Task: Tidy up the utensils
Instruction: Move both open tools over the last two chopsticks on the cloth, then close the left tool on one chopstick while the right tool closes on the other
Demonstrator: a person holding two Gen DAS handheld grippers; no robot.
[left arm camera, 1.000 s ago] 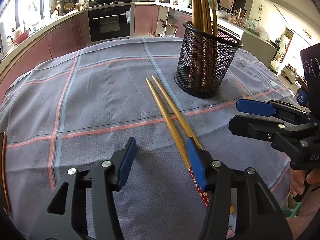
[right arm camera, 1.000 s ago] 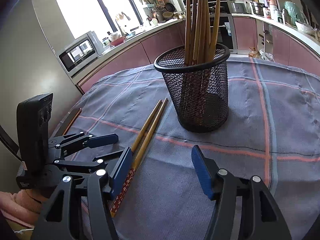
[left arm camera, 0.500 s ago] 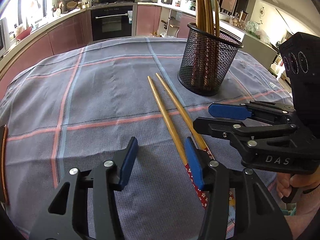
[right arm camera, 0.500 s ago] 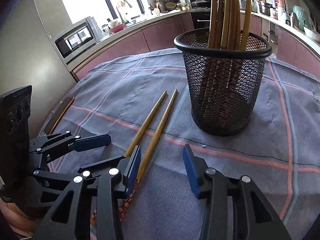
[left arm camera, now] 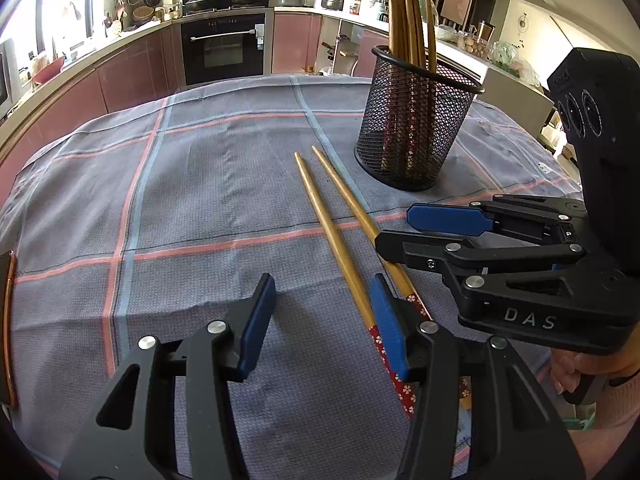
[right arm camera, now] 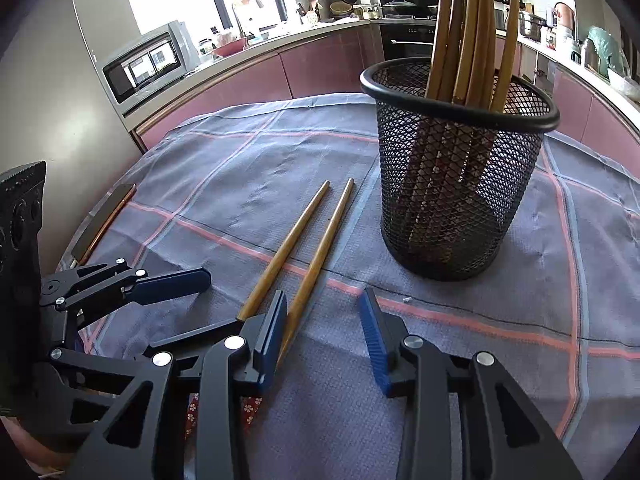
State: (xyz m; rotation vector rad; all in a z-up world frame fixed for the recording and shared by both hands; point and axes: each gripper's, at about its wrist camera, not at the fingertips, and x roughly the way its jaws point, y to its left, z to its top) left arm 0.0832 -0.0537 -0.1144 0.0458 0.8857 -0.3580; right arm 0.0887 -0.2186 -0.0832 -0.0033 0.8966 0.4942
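Observation:
Two wooden chopsticks (left arm camera: 333,232) with red flowered ends lie side by side on the checked tablecloth (left arm camera: 200,200). Behind them stands a black mesh holder (left arm camera: 412,132) with several chopsticks upright in it. My left gripper (left arm camera: 322,304) is open low over the cloth, its right finger by the red ends. My right gripper (right arm camera: 324,312) comes from the other side, jaws closing. The chopstick nearer the holder (right arm camera: 327,240) runs between its fingers beside the left pad, and no pad presses on it. In the left wrist view, the right gripper (left arm camera: 396,228) crosses over that chopstick.
A thin dark slab with a copper edge (right arm camera: 104,220) lies at the table's left rim. The holder (right arm camera: 452,200) stands just beyond the chopstick tips. Kitchen counters, an oven and a microwave ring the table. A person's hand (left arm camera: 572,364) holds the right gripper.
The right gripper has moved in over the chopsticks toward the left gripper, and its jaws have narrowed. The left gripper has stayed where it was.

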